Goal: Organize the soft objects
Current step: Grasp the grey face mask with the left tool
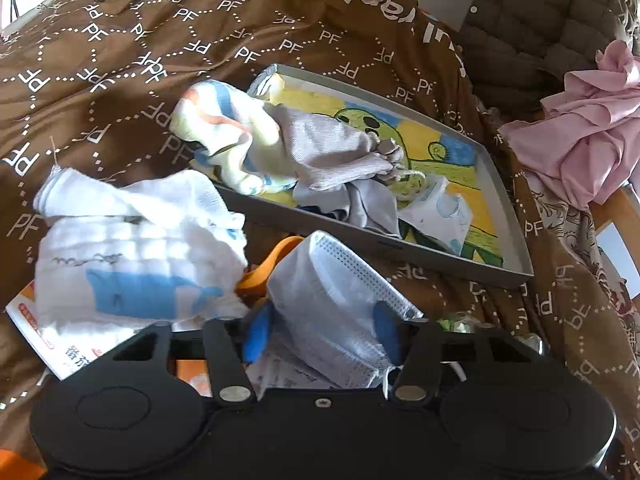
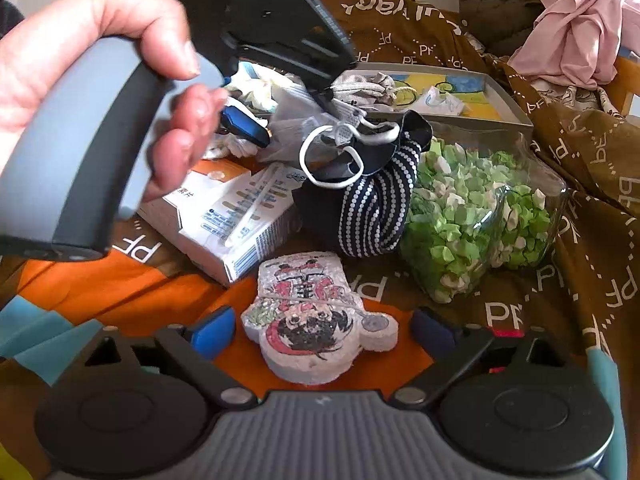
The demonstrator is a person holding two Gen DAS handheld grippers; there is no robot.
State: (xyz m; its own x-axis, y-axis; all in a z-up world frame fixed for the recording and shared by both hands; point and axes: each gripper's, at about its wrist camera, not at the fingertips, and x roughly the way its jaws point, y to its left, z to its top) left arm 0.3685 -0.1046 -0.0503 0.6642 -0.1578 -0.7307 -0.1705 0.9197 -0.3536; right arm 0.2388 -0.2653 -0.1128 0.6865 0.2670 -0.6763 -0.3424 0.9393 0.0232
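1. Between my left gripper's [image 1: 322,334] blue fingertips [image 1: 256,336] sits a white face mask [image 1: 332,300], pinched on both sides and lifted above the brown printed bedspread [image 1: 120,60].
2. From the right wrist view I see that same mask [image 2: 296,128] with its ear loops [image 2: 320,160] dangling, and a hand [image 2: 100,80] wrapped around the left gripper's grey handle.
3. Just ahead of the mask lies a shallow grey tray [image 1: 400,248] already holding a grey sock [image 1: 332,148] and other small cloths.
4. Left of the tray, a white muslin cloth [image 1: 132,248] with a blue patch lies on the bedspread.
5. My right gripper [image 2: 322,328] is spread wide, holding nothing, its fingers flanking a flat cartoon-printed cushion [image 2: 316,320] without touching it.
6. Beyond it lie a striped dark sock [image 2: 380,200], a cardboard box [image 2: 232,216] and a clear bag of green bits [image 2: 472,208].
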